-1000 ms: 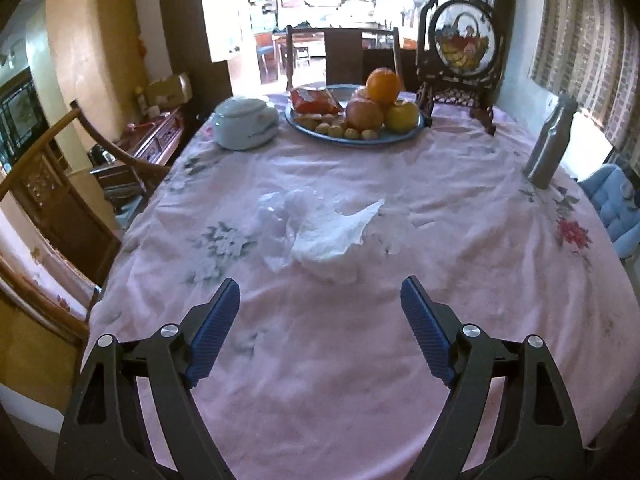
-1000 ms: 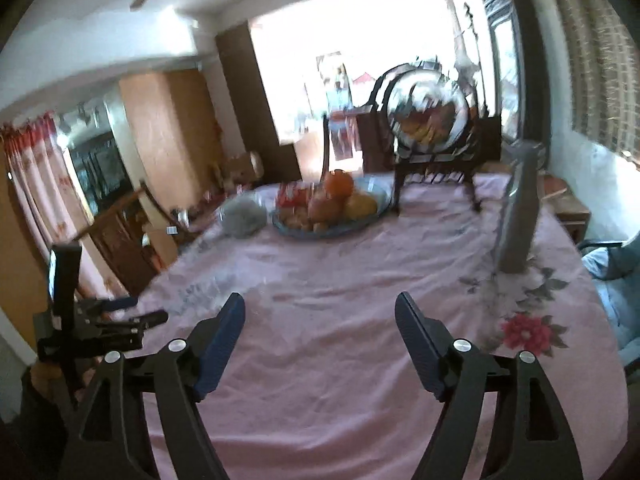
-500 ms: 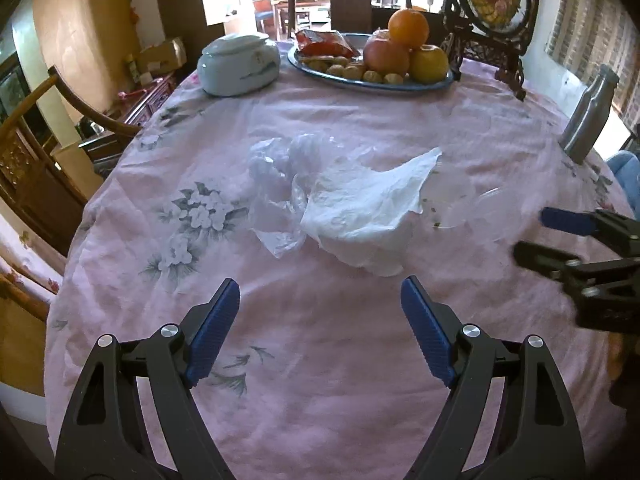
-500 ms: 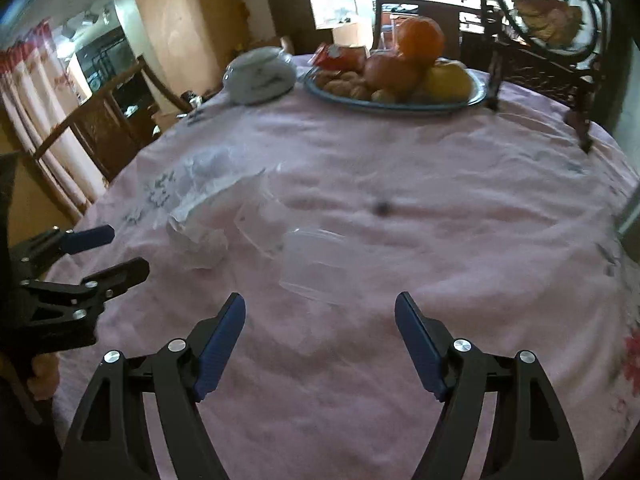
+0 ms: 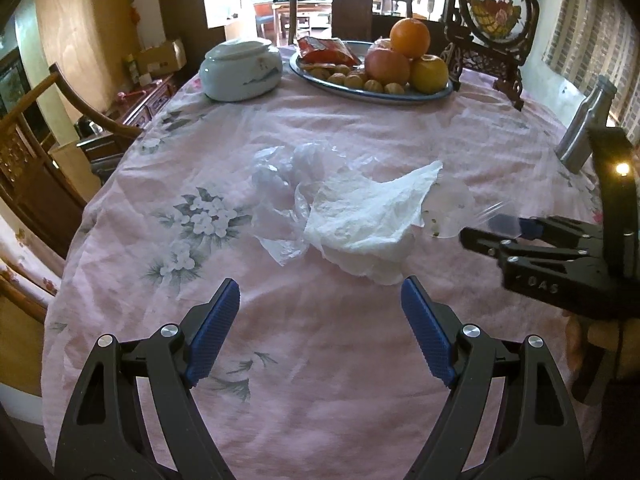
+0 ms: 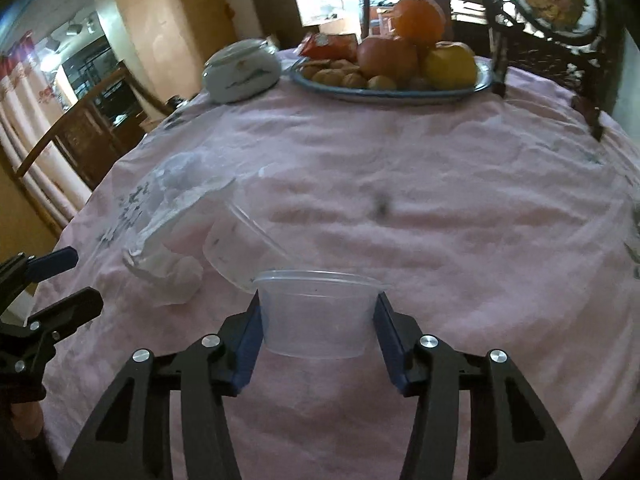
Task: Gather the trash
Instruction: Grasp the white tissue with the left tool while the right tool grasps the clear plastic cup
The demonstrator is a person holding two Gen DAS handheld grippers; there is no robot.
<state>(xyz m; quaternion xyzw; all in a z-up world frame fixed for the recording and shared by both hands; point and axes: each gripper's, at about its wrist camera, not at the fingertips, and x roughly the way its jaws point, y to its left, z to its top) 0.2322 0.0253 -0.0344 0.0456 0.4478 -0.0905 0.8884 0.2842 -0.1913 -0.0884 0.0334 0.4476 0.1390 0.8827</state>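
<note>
A: What is the right gripper (image 6: 318, 320) doing?
B: Its jaws have just been closing. The clear round plastic cup (image 6: 318, 316) stands upright between its blue pads, which touch both sides.
A: And the left gripper (image 5: 320, 324)?
B: It is wide open and holds nothing. The crumpled white paper napkin (image 5: 368, 216) lies on the pink flowered bench (image 5: 320, 400) just ahead of it.

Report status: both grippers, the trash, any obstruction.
Left gripper open, short of the tissue. Right gripper just closed on clear cup. Second cup tipped alongside. Nothing blocking.
</note>
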